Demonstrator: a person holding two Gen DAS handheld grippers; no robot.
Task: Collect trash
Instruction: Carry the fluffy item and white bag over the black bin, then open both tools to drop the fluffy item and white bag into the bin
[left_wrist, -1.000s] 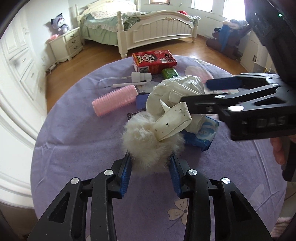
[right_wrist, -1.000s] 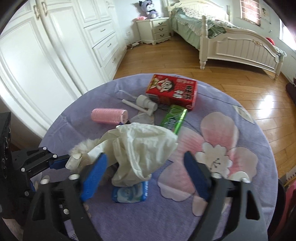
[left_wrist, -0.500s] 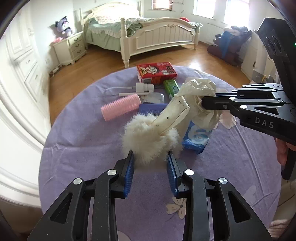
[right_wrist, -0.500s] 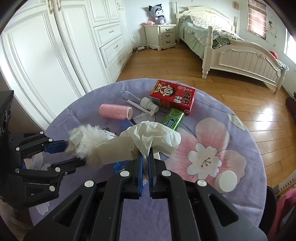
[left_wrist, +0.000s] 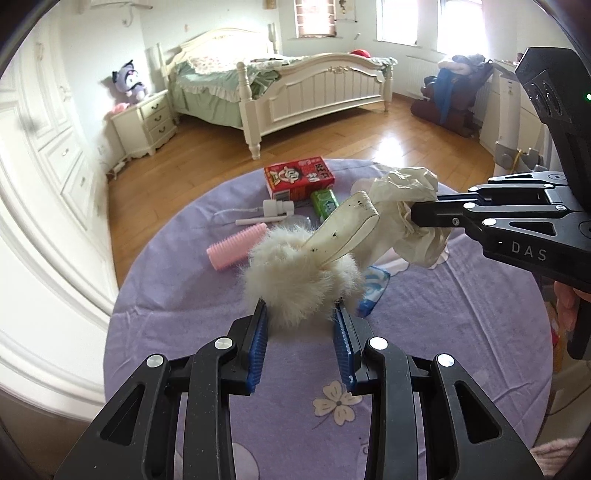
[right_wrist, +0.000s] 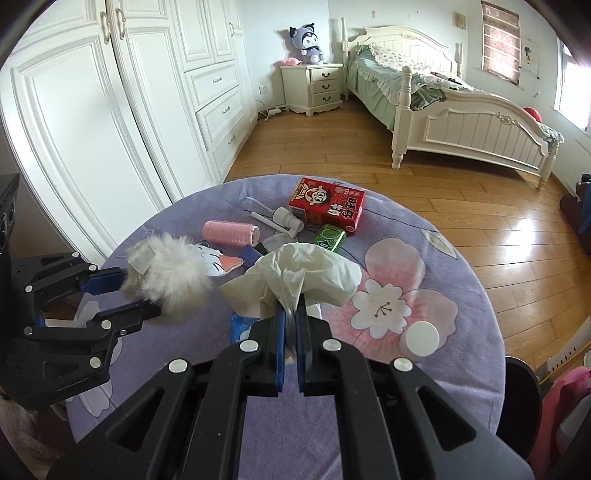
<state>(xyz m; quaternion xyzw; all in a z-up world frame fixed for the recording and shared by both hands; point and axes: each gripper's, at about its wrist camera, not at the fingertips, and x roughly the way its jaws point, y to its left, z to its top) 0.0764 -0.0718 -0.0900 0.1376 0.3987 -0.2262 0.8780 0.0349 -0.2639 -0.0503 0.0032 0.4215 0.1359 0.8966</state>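
Crumpled tissue (right_wrist: 308, 275) pinched between the nearly closed fingers of the right gripper (right_wrist: 290, 319), lifted above the purple tablecloth (right_wrist: 436, 369). Fluffy white pompom (left_wrist: 301, 271) with its speckled strap squeezed in the partly closed left gripper (left_wrist: 300, 317), also raised. Red box (right_wrist: 327, 205), green packet (right_wrist: 330, 237), pink roller (right_wrist: 231, 232) behind on the cloth.

Bright daylight pours from the blown-out windows (left_wrist: 410, 18) behind the bed (left_wrist: 295, 85), laying glare on the wooden floor (right_wrist: 517, 236), while both fisheye views stay sharp at centre, bend the wardrobe doors (right_wrist: 74, 129), and darken at the corners.
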